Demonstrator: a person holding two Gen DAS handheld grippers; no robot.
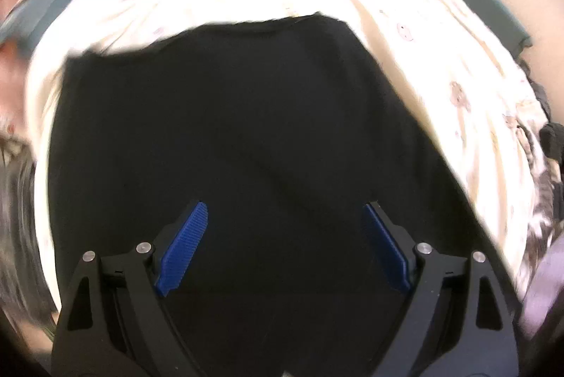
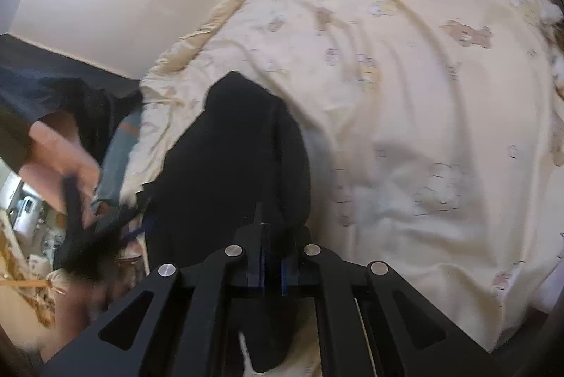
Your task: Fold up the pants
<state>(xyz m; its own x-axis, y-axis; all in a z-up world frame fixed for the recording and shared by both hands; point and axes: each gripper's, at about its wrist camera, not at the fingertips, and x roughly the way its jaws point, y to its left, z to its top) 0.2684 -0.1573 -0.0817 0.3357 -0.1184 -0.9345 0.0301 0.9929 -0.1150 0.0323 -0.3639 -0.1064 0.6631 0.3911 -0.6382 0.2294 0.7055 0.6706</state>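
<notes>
Cream bedding [image 2: 405, 130] printed with small bears covers the bed, and the black pants [image 1: 229, 147] are spread across it, dark and nearly featureless. One bunched part of them is pinched and lifted by the closed right gripper [image 2: 271, 257]. Above the flat cloth the left gripper [image 1: 285, 246] is held wide open and empty. A blurred hand [image 2: 60, 158] is seen beside a teal bed edge [image 2: 116, 165].
</notes>
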